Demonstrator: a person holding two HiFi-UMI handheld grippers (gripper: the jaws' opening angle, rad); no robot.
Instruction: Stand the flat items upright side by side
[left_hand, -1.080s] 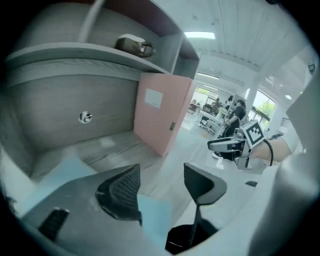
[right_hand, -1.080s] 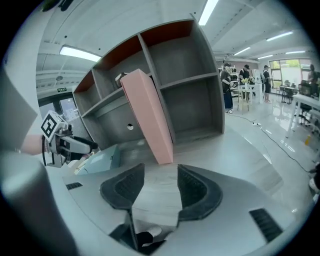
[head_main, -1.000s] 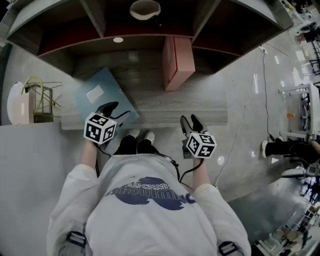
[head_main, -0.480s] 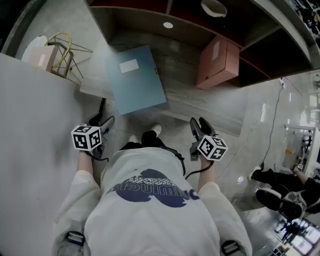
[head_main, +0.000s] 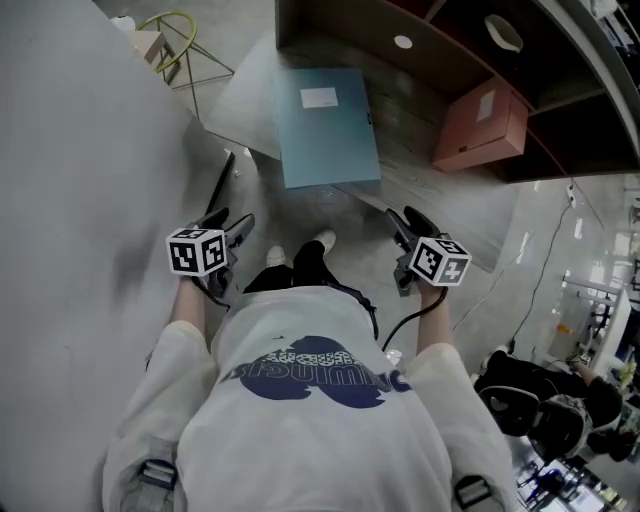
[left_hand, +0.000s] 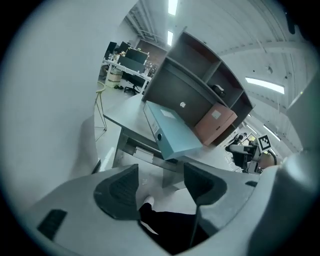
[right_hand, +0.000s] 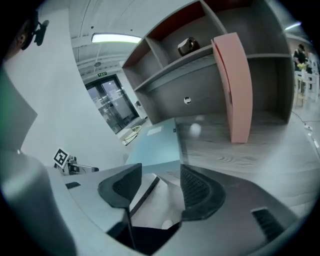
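Before the desk (head_main: 250, 105), left gripper (head_main: 230, 222) and right gripper (head_main: 408, 222) tilt downward, short of it: left jaws apart, empty; right jaws just been opening, empty. Blue binder (head_main: 327, 125) lies flat, overhanging the desk edge; pink binder (head_main: 480, 125) stands upright beyond.

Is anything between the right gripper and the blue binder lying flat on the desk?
Nothing visible does. The right gripper, whose jaws have just been opening with nothing between them, faces the blue binder across open air; the upright pink binder stands aside.
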